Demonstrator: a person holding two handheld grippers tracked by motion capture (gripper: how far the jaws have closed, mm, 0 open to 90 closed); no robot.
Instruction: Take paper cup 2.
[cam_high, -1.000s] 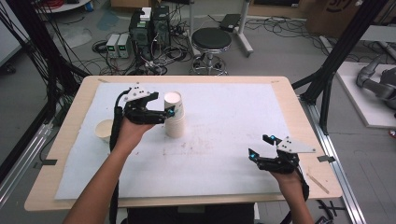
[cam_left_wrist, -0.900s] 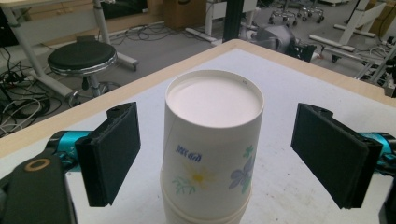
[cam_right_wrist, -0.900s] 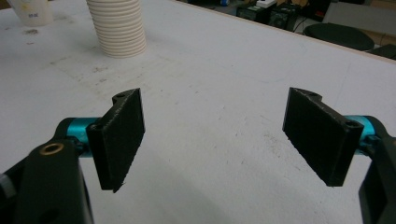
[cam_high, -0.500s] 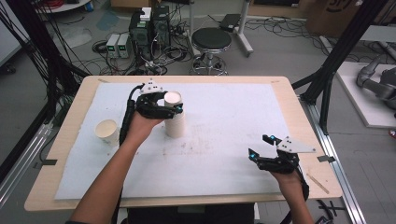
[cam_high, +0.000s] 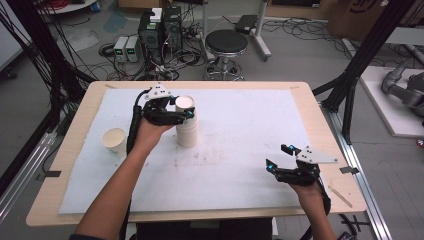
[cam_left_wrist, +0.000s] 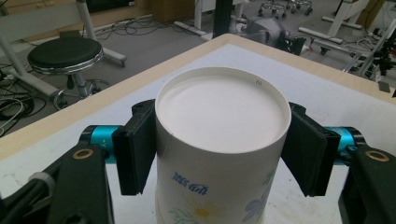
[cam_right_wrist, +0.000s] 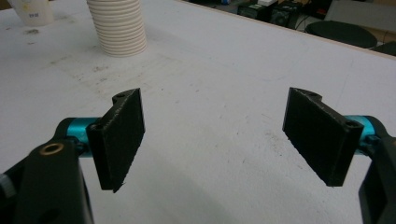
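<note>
The left tool (cam_high: 189, 114) is up at the top of a tall stack of paper cups (cam_high: 187, 131). The stack stands upside down near the middle of the counter (cam_high: 250, 125), on its white sheet. The tool's two black pads have just been closing in. In the left gripper view one pad (cam_left_wrist: 135, 149) touches the left side of the top cup (cam_left_wrist: 219, 140), and the other pad is right at its other side. So the left tool is holding the top cup, or is just about to squeeze it.

The right tool (cam_high: 280, 157) rests low near the right edge of the counter, well apart from the stack. Its jaws stand wide and nothing is between them.

One more cup (cam_high: 114, 142) stands alone, open side up, to the left of the stack.

What could go wrong from here?

- The cups sit tight inside each other. If the top cup is stuck, two or three cups may come up together.
- The stack is tall and thin. If the left hand pulls to the side and not straight up, the whole stack may tip over and roll.
- Paper is soft. If the pads squeeze too hard, the cup may get dented.
- If the pads squeeze too softly, the smooth cup may slip out.
- The right tool is far away, so nothing holds the bottom of the stack down.
</note>
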